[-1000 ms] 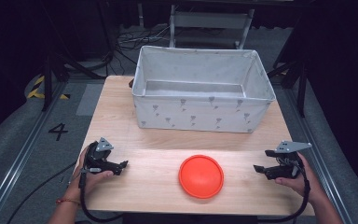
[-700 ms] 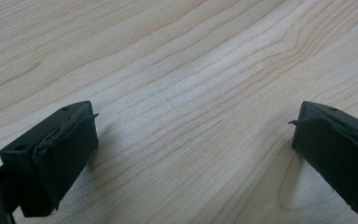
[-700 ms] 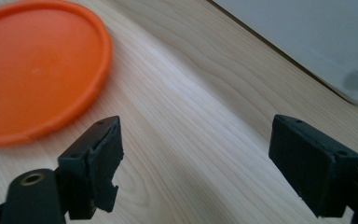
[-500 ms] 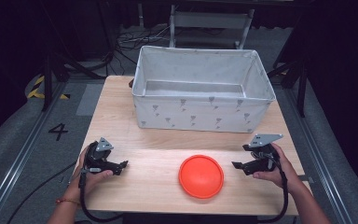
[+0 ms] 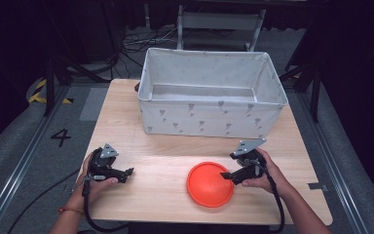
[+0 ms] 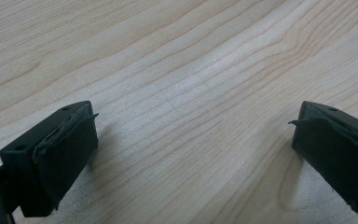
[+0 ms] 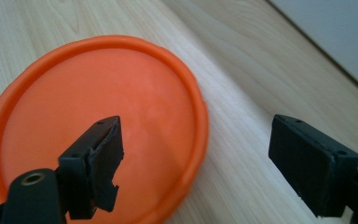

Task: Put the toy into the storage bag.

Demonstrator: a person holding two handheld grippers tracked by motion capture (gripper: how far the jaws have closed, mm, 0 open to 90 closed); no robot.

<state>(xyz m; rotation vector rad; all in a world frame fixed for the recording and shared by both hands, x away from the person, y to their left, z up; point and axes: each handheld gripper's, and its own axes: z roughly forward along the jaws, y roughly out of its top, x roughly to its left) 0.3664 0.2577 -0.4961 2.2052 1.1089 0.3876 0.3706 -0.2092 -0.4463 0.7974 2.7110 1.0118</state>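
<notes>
**Orange disc: right jaws set astride its rim, nothing gripped yet**

Orange disc (image 5: 210,184), one piece. Round, shallow, with a raised lip; lies flat on the wooden table (image 5: 165,195), near the person's edge. In the right gripper view the disc (image 7: 93,126) sits partly between the jaws: one jaw hangs over its face, the other stands out beyond the lip over bare wood. Judged reason: the rim is the only part thin enough to pinch, so the jaws are spread to take it from the side.

Right gripper (image 5: 228,175), one. Held in the right hand (image 5: 263,174), pointing across the table toward the disc. Jaws wide apart, pads clear of the plastic, nothing held. Whether the near jaw rests on the disc or hovers just above it cannot be told.

Left gripper (image 5: 126,172), one. Held in the left hand (image 5: 95,183), well apart from the disc. Its own view shows both jaws spread wide with only wood grain between them; nothing held. Judged reason: parked low and out of the way while the other hand works.

Fabric bin (image 5: 209,119), one. White, patterned, open-topped, apparently empty; stands beyond both sets of jaws at the far half of the table. Judged the likely destination, hence the open top facing up and a free path from disc to bin.
</notes>
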